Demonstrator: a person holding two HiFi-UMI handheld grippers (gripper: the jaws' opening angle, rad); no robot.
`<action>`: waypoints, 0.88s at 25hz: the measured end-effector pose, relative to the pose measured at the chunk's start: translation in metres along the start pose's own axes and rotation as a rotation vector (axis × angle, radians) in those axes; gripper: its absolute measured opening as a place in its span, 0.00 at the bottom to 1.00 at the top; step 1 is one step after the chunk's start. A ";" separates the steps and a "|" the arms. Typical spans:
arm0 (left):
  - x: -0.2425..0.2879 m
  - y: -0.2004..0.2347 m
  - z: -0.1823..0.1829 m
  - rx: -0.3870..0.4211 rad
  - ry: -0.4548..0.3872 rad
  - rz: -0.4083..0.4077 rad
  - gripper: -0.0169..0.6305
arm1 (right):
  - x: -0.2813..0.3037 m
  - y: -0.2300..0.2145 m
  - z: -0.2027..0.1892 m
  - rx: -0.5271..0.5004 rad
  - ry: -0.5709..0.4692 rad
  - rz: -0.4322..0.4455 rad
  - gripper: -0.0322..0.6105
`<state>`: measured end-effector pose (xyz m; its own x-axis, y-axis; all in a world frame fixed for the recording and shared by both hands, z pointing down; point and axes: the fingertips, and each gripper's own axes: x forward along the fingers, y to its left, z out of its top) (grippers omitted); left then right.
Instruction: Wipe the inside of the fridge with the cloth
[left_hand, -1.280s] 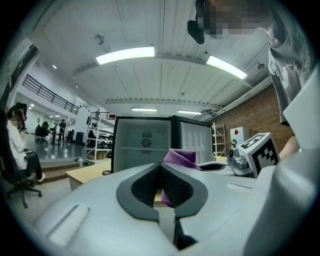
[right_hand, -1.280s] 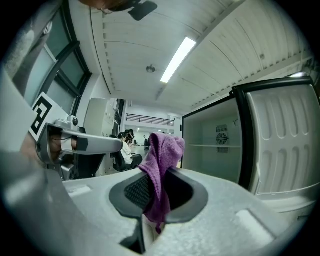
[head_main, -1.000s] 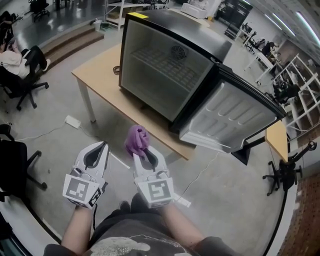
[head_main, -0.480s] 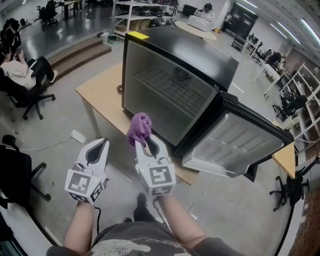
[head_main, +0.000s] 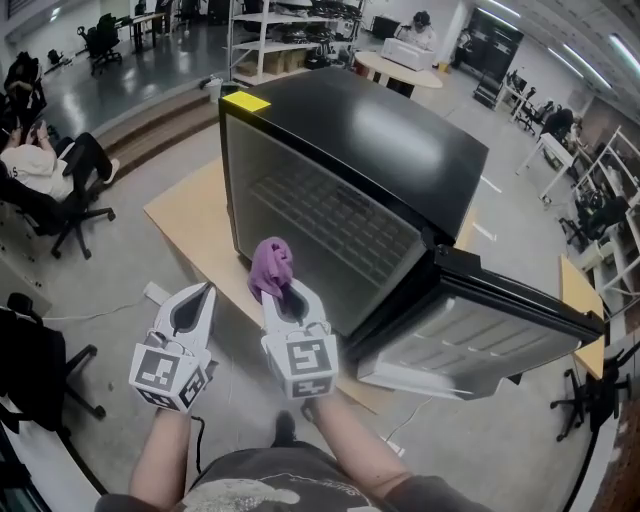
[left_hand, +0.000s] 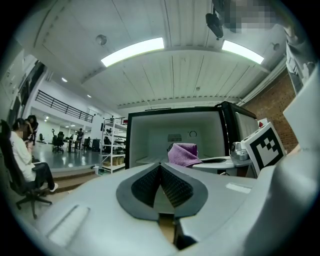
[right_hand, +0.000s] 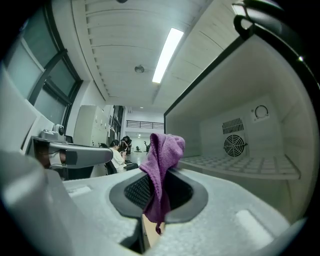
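Our left gripper (left_hand: 161, 172) has its jaws pressed together with nothing between them. Our right gripper (right_hand: 157, 195) has its jaws pinched on the purple cloth (right_hand: 162, 155), which stands up above them just before the open fridge (head_main: 370, 140). Since the earlier frames we have come nearer the fridge, and the grip on the cloth is unchanged.

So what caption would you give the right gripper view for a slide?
Right tongs clamp a purple cloth before the open fridge and its wire shelf.
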<state>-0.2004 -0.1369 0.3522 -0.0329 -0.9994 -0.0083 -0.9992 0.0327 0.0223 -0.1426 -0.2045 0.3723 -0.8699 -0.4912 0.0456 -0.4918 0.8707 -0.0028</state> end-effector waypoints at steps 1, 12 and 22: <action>0.005 0.001 0.000 0.003 0.000 0.004 0.05 | 0.004 -0.003 -0.001 0.001 -0.001 0.004 0.11; 0.039 0.016 0.003 0.002 -0.007 0.006 0.05 | 0.049 -0.024 0.025 -0.005 -0.062 0.008 0.11; 0.091 0.058 0.026 0.012 -0.028 -0.097 0.05 | 0.131 -0.093 0.082 0.004 -0.093 -0.257 0.11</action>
<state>-0.2616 -0.2259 0.3266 0.0636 -0.9973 -0.0378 -0.9979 -0.0640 0.0082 -0.2138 -0.3521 0.2967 -0.7160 -0.6965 -0.0469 -0.6971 0.7170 -0.0067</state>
